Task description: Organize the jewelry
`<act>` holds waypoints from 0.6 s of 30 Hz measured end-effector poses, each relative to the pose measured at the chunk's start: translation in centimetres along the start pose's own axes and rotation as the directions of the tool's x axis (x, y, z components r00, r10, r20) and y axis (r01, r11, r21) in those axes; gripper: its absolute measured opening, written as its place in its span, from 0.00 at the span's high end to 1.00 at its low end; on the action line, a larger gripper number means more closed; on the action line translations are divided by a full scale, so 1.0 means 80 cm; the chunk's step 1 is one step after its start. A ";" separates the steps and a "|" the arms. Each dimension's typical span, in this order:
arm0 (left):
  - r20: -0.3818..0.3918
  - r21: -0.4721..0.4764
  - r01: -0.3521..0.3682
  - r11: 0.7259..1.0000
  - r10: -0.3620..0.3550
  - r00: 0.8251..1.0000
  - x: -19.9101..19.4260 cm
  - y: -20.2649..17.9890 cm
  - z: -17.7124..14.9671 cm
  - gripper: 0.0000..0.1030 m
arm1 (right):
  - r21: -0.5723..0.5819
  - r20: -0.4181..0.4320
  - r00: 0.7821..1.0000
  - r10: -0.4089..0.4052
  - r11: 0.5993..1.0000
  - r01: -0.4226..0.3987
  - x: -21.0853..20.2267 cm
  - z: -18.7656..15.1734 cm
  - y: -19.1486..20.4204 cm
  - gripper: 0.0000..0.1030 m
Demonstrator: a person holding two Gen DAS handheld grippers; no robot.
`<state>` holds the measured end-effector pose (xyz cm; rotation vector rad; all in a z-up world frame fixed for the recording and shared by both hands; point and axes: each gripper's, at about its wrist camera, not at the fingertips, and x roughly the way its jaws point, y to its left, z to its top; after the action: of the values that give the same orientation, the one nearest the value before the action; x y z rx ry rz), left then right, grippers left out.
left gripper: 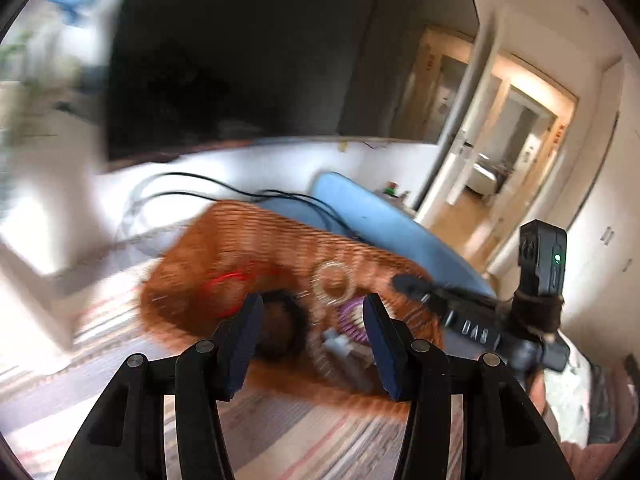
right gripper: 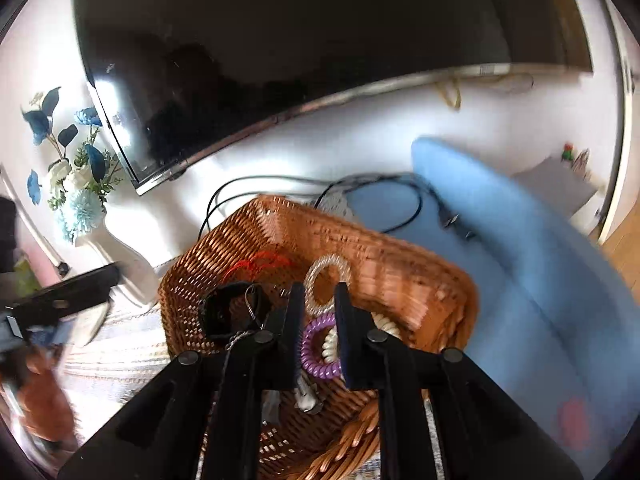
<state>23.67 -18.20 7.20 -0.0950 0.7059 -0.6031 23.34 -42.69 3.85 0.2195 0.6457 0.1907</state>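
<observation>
A brown wicker basket holds jewelry and hair ties: a clear coil ring, a purple coil ring, a cream coil, a black scrunchie, a red cord and a thin chain. My right gripper hangs over the basket, jaws a little apart, with nothing between them. My left gripper is open and empty at the basket's near side, in a blurred view. There the scrunchie, the clear ring and the purple ring show.
A dark TV screen stands behind the basket with black cables. A white vase of blue flowers is at the left. A blue cushion lies at the right. The basket rests on a striped cloth. The right gripper's body reaches in from the right.
</observation>
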 end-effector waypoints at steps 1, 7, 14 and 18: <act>0.010 -0.008 -0.020 1.000 0.020 1.000 -0.020 0.008 -0.005 0.48 | -0.014 0.024 1.000 -0.018 1.000 0.018 -0.006 0.000 0.004 0.76; 0.023 -0.094 -0.144 0.985 0.147 0.989 -0.127 0.075 -0.072 0.48 | -0.026 0.059 0.998 0.037 0.999 -0.036 -0.045 -0.002 0.033 0.75; -0.062 -0.239 -0.192 0.952 0.182 0.981 -0.144 0.144 -0.153 0.47 | -0.119 -0.101 0.975 0.199 0.970 -0.210 -0.058 -0.035 0.135 0.73; -0.069 -0.304 -0.163 0.938 0.149 0.986 -0.123 0.168 -0.178 0.47 | -0.174 -0.264 0.934 0.240 0.941 -0.291 -0.026 -0.071 0.199 0.73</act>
<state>15.29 0.03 -1.72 -0.3144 0.8404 -0.3388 16.54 -27.09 4.76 0.0782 0.8291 0.5526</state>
